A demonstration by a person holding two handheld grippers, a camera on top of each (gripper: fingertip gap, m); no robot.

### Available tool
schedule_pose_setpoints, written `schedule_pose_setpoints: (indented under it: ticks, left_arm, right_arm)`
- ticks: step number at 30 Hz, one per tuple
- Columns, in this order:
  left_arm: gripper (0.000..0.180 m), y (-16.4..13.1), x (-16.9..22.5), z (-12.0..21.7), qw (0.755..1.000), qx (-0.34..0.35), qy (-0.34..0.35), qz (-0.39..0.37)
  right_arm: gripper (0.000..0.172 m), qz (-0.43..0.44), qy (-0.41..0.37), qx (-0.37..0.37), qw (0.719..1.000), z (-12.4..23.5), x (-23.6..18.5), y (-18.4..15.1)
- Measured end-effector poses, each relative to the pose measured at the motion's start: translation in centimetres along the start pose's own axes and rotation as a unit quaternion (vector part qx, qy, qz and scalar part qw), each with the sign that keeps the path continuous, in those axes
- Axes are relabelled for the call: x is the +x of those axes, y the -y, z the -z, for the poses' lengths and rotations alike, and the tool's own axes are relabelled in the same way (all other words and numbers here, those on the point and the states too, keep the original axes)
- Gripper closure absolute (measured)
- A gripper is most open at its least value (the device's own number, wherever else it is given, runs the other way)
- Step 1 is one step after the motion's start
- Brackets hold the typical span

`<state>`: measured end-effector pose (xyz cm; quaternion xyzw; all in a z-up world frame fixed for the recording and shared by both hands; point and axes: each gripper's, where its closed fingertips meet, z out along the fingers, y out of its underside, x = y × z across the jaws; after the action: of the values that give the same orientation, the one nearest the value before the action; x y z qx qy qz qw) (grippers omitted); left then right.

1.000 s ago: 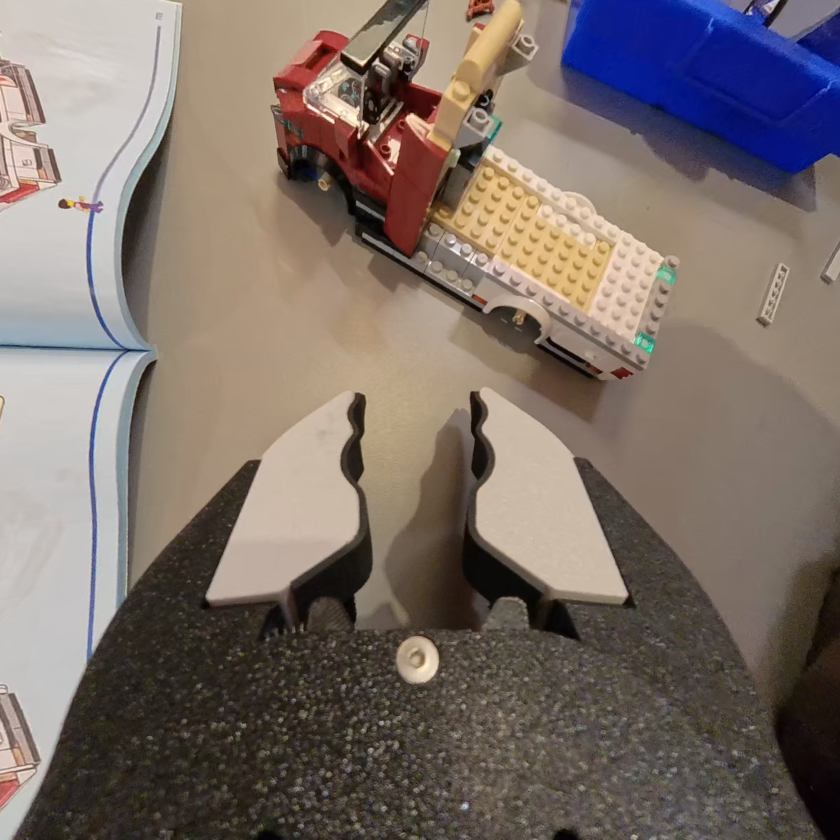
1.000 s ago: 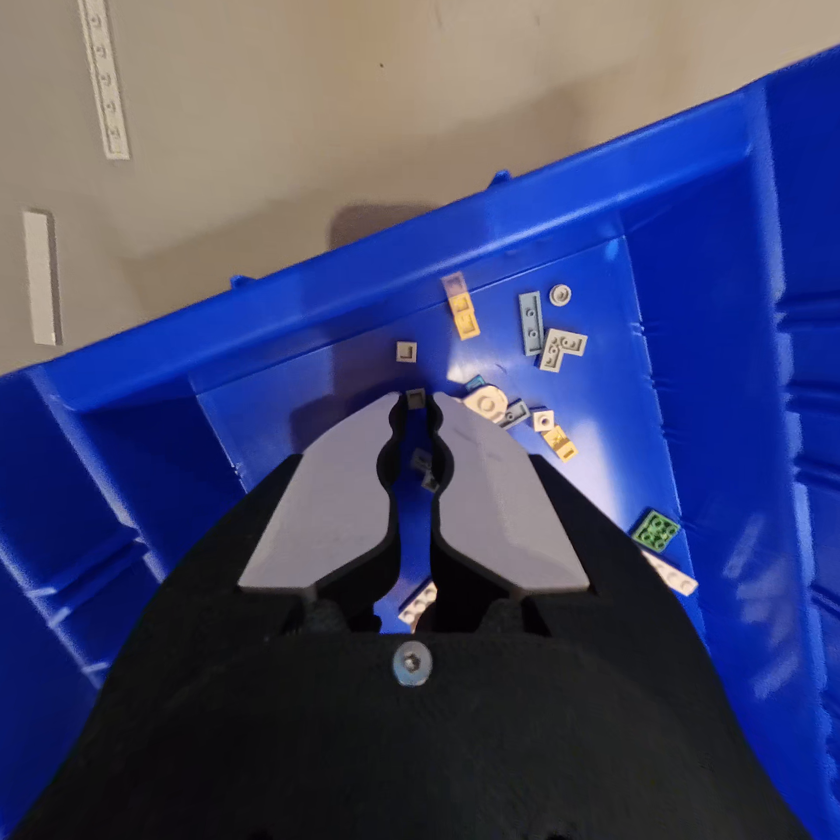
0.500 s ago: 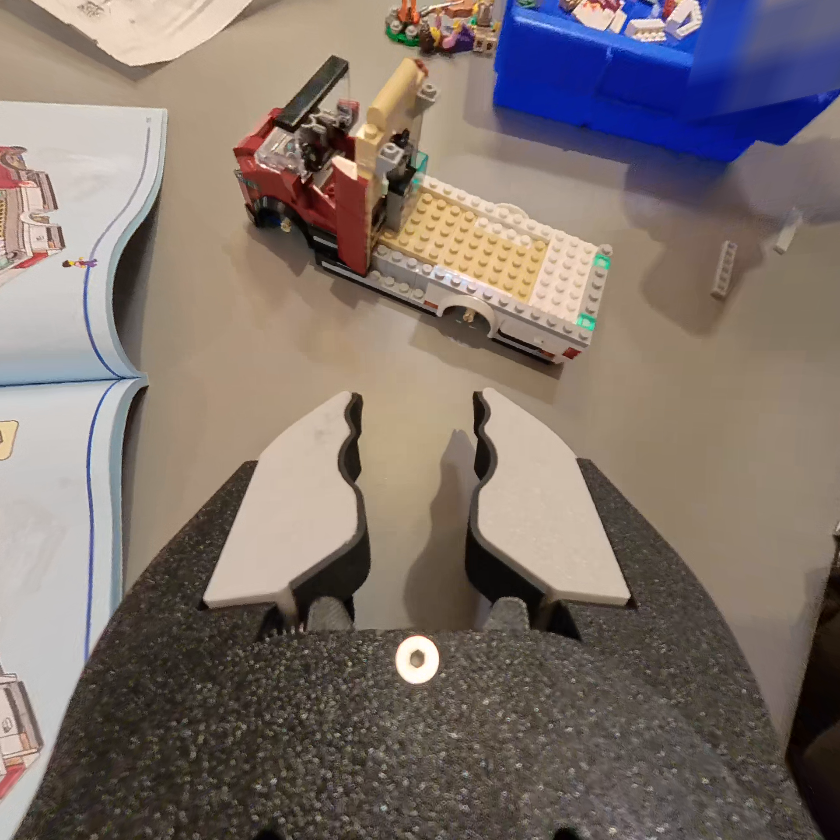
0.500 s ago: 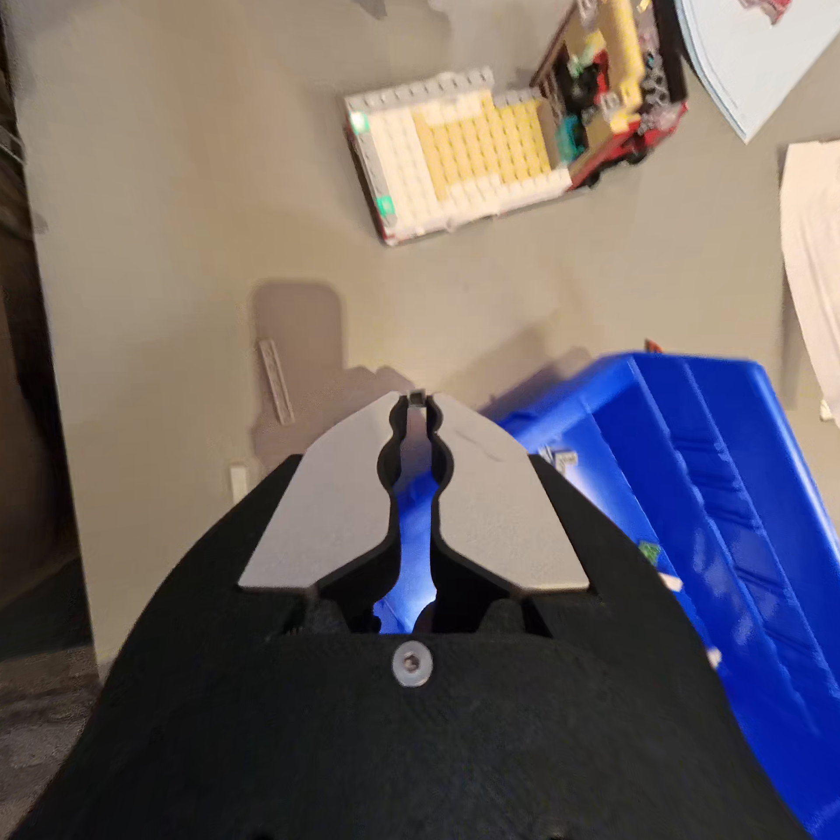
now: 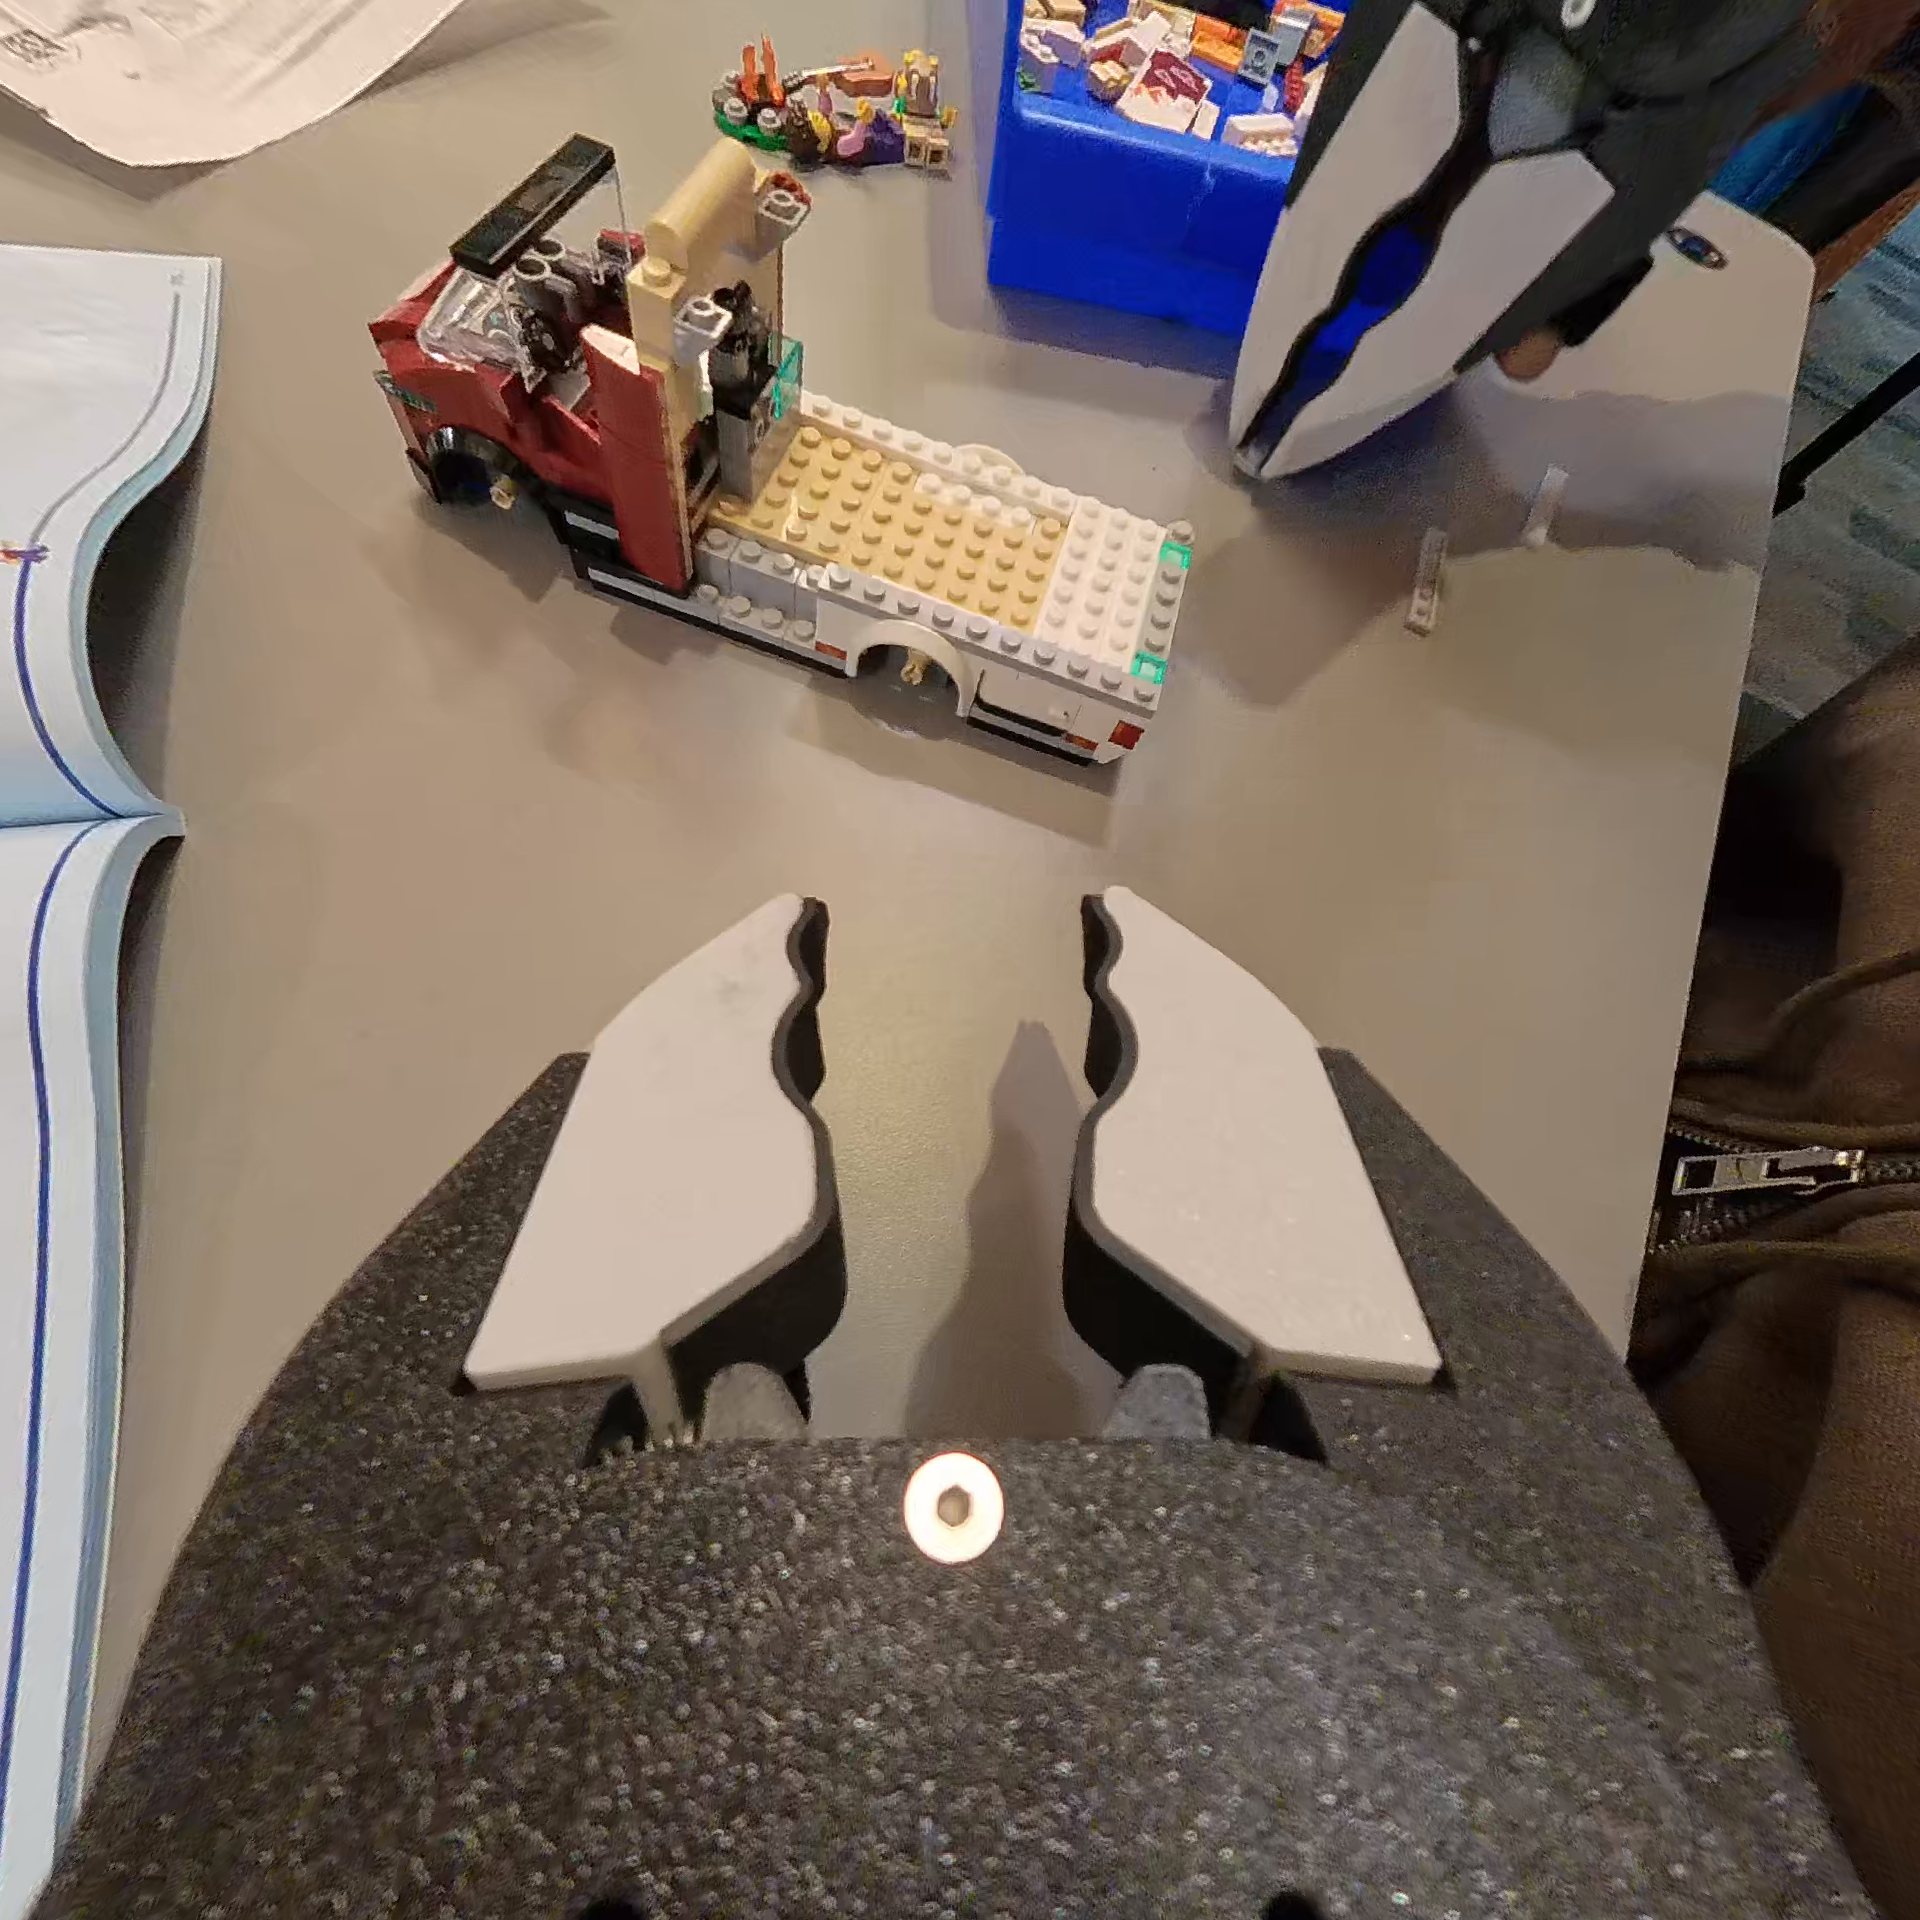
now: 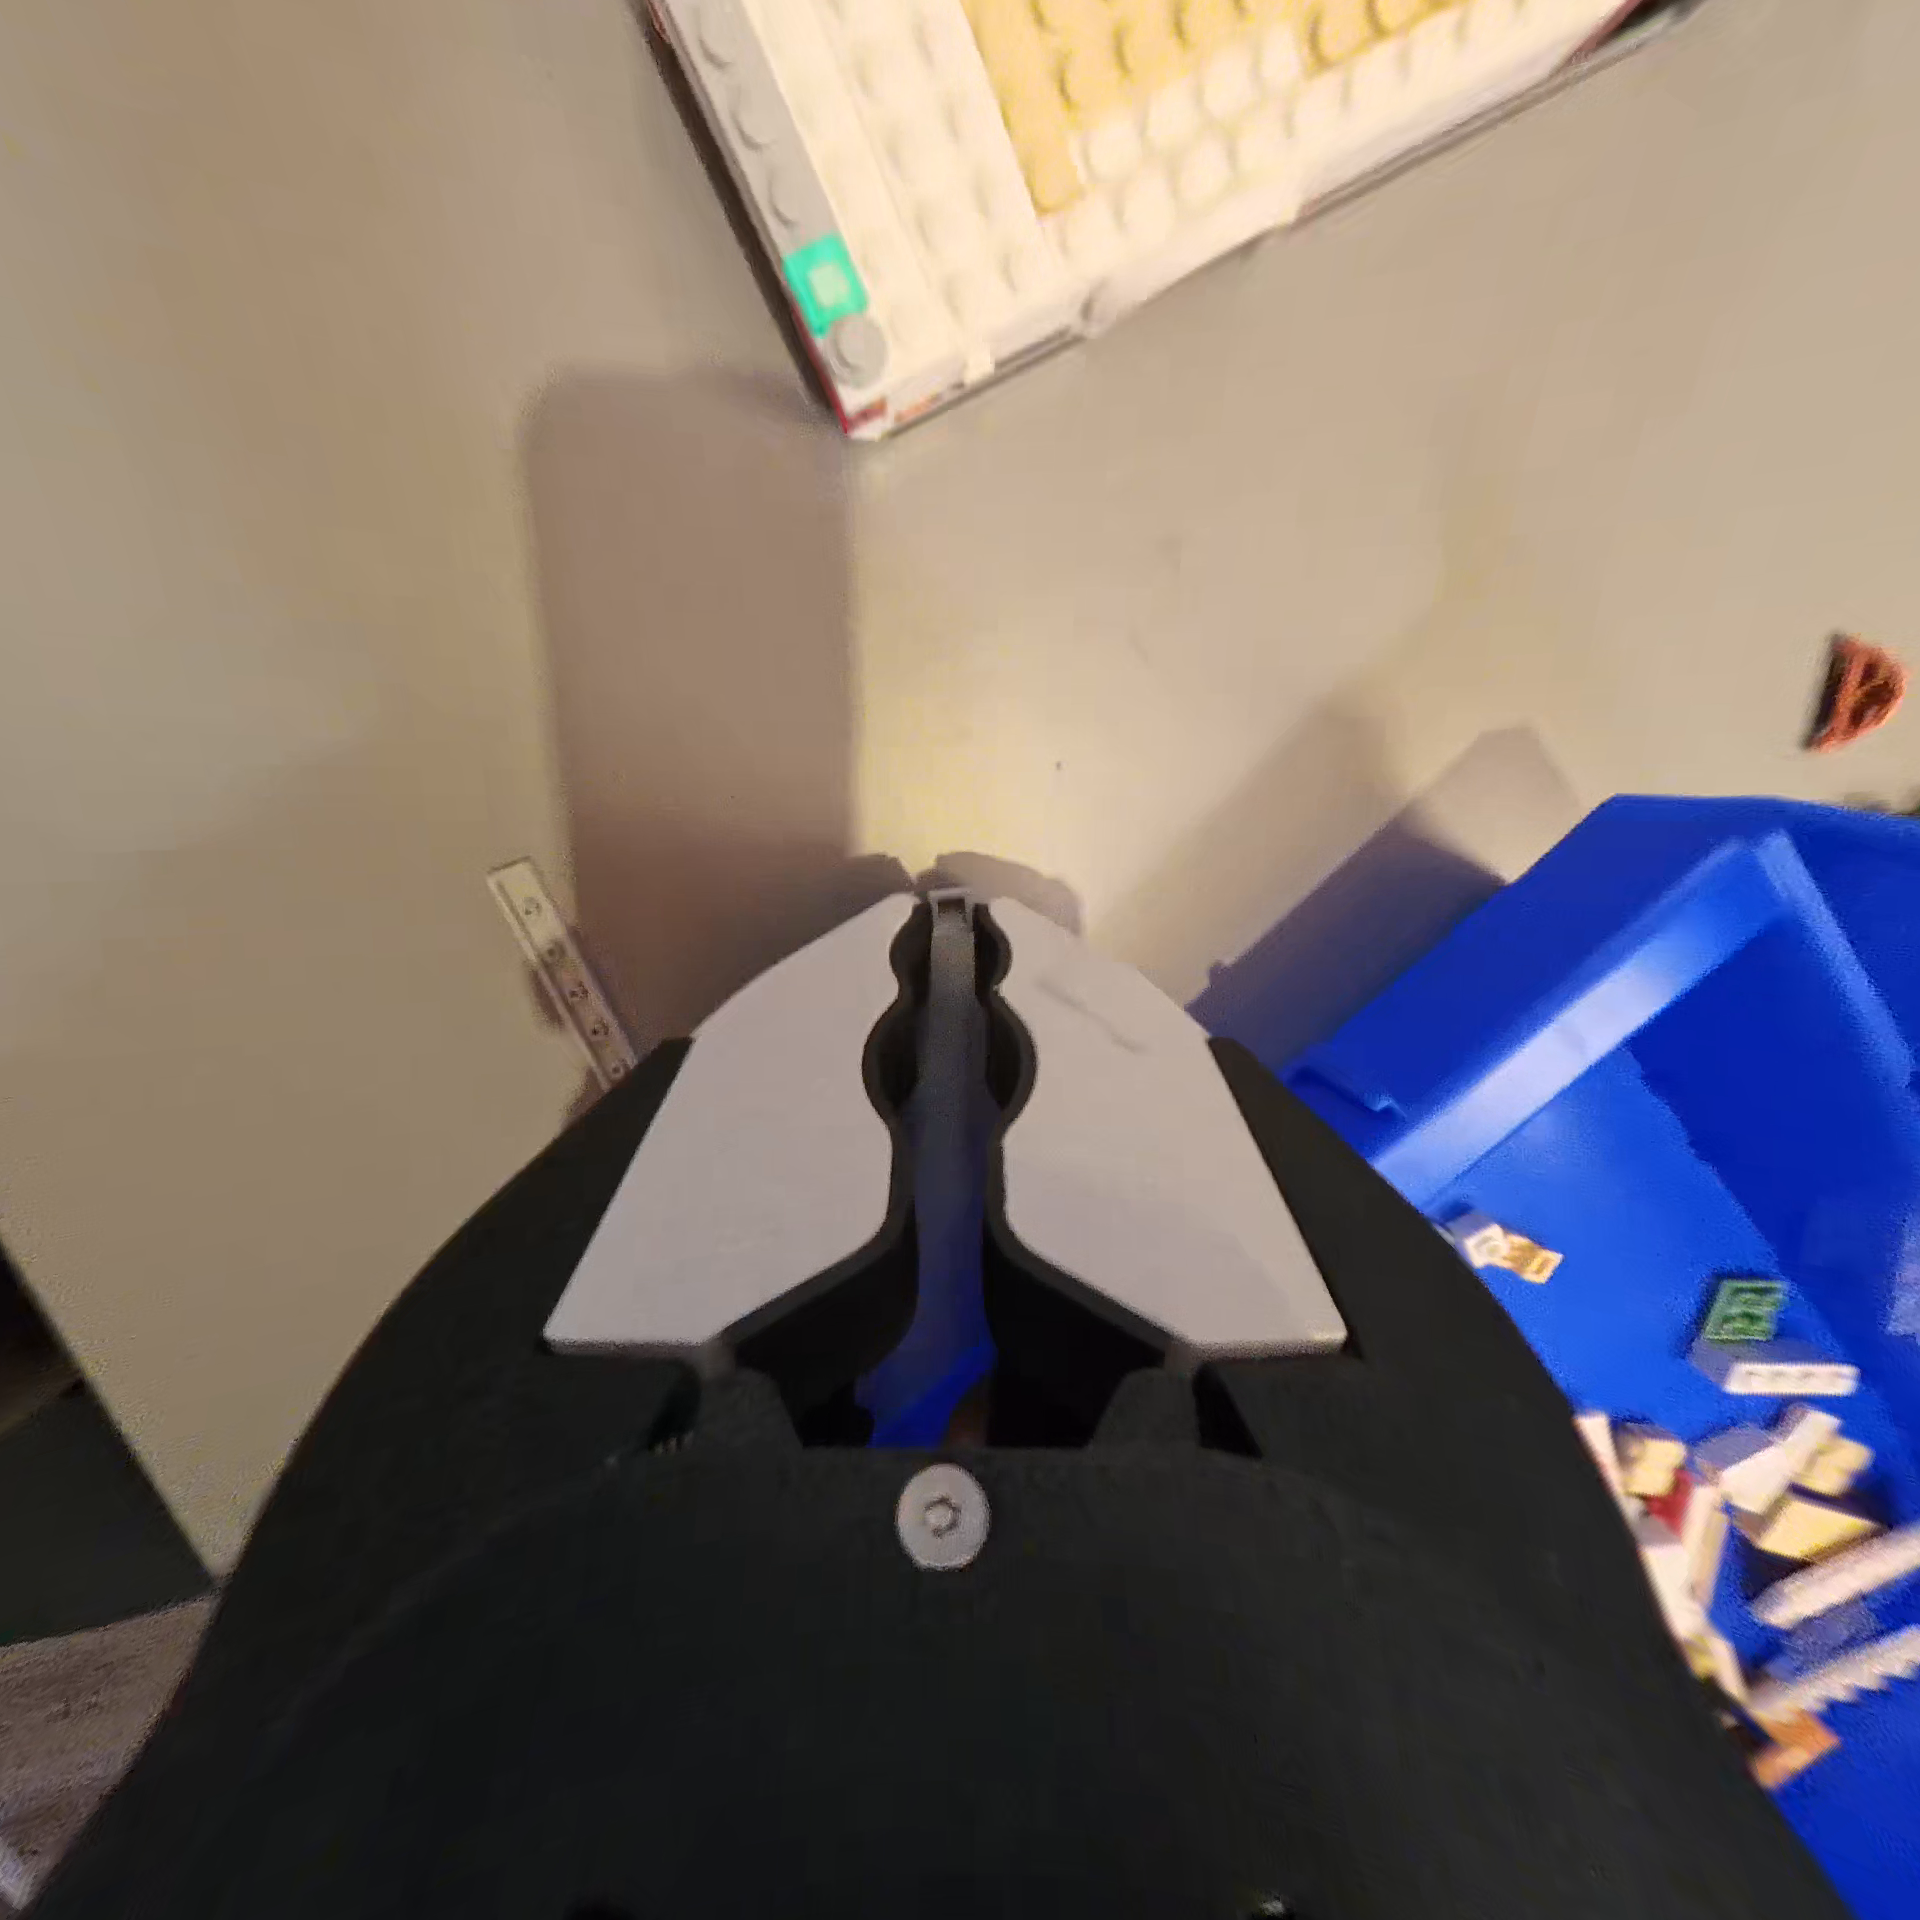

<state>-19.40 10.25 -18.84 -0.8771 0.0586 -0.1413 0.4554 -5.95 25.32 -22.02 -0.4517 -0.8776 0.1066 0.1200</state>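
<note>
Just a plain grey-beige tabletop [image 5: 416,831] with soft shadows on it (warm indoor light), and carpeted floor [image 5: 1849,395] past its right edge.

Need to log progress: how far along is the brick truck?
Done: truck has red cab and studded tan-white bed. In hand: right gripper pinches a small grey piece; left gripper is open, empty. Left: loose strip on table, bricks in blue bin.

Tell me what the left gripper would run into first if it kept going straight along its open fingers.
Most likely the toy brick truck. The left gripper stands open and empty over bare grey table, pointing at the truck's white rear flatbed near the wheel arch. Its height above the table is unclear, so it might touch the tabletop first.
</note>
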Motion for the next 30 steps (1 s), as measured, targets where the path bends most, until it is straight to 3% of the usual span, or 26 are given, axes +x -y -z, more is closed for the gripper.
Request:
schedule_pose_setpoints:
  ticks: [6, 13, 18, 30]
  left_arm:
    - [0.132, 0.0, 0.0, 0.0, 1.000, -0.001, -0.001, -0.001]
    - [0.132, -0.5, 0.1, -0.6, 1.000, -0.026, -0.009, -0.001]
    - [0.132, -0.5, -0.1, -0.6, 1.000, -0.027, 0.004, -0.002]
    - [0.132, -0.7, -0.3, -0.8, 0.999, -0.037, 0.006, 0.005]
  right_arm:
    - [0.164, -0.038, -0.024, -0.017, 0.999, 0.5, 1.7, -2.4]
    - [0.164, -0.028, -0.009, 0.077, 0.997, 0.2, 0.3, 2.5]
    - [0.164, -0.014, 0.022, 0.098, 0.995, -1.1, -1.0, 3.6]
    - [0.155, -0.084, -0.020, 0.129, 0.988, 1.1, -1.0, 0.5]
